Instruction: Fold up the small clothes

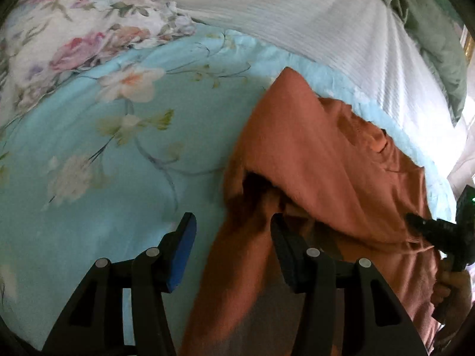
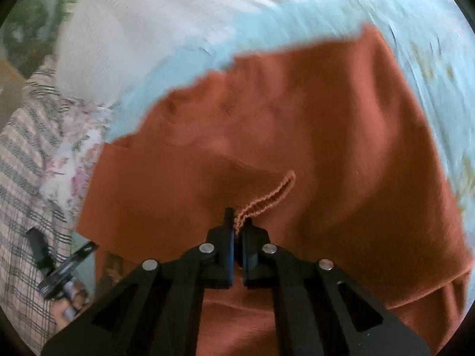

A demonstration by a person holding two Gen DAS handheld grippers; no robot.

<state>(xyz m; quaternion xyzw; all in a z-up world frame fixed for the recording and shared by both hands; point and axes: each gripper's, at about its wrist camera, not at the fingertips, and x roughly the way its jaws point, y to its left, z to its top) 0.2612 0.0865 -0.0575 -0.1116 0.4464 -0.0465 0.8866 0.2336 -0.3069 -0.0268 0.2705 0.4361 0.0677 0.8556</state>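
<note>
A rust-orange garment (image 1: 320, 160) lies partly folded on a light-blue floral bedspread (image 1: 98, 154). My left gripper (image 1: 231, 237) is open over the garment's left edge; its right finger lies on the cloth and its left finger over the bedspread. My right gripper (image 2: 236, 228) is shut on a stitched hem edge of the orange garment (image 2: 297, 124) and holds it lifted. The right gripper also shows at the right edge of the left wrist view (image 1: 436, 231).
A white ribbed cloth (image 1: 297, 14) lies at the back of the bed, a floral pillow (image 1: 74, 29) at the back left and a green cloth (image 1: 433, 44) at the far right. A checked fabric (image 2: 23, 178) lies left in the right wrist view.
</note>
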